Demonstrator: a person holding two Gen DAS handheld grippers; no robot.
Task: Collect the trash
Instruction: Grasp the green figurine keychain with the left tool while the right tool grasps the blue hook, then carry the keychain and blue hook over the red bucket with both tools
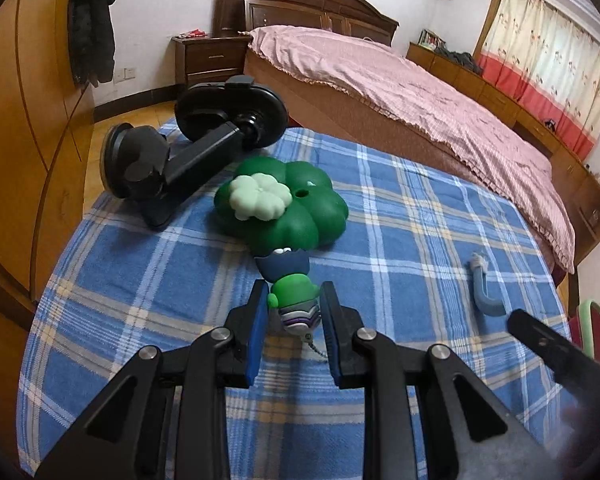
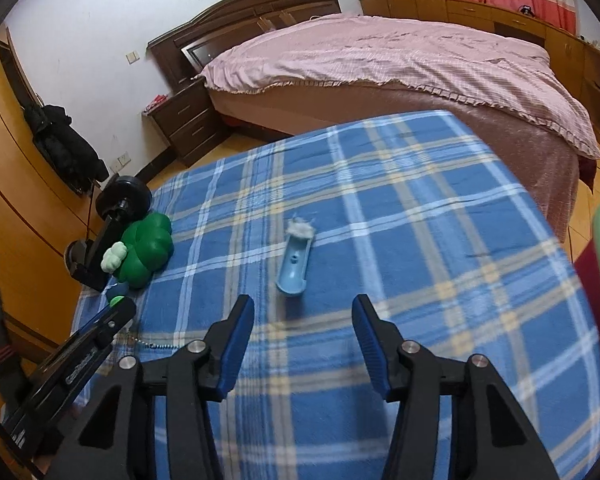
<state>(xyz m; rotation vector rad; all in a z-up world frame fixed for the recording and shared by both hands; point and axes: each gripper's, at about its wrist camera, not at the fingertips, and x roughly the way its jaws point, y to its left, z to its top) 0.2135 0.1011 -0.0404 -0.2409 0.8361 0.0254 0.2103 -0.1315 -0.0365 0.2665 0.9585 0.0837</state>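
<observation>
Left gripper [image 1: 294,300] sits with its blue pads either side of a small green figurine [image 1: 294,300], closed down to its width; contact looks likely on both sides but cannot be confirmed. Figurine: green clover-shaped head, pale green flower on top, dark blue collar, striped base, bead chain trailing toward the tool. Black phone mount [image 1: 188,136] lies beyond it, to the left. Right gripper [image 2: 303,308] spread wide, holding nothing. Light blue plastic piece [image 2: 294,264] with white fluff at its far end lies just ahead of it on the blue plaid cloth [image 2: 440,220].
</observation>
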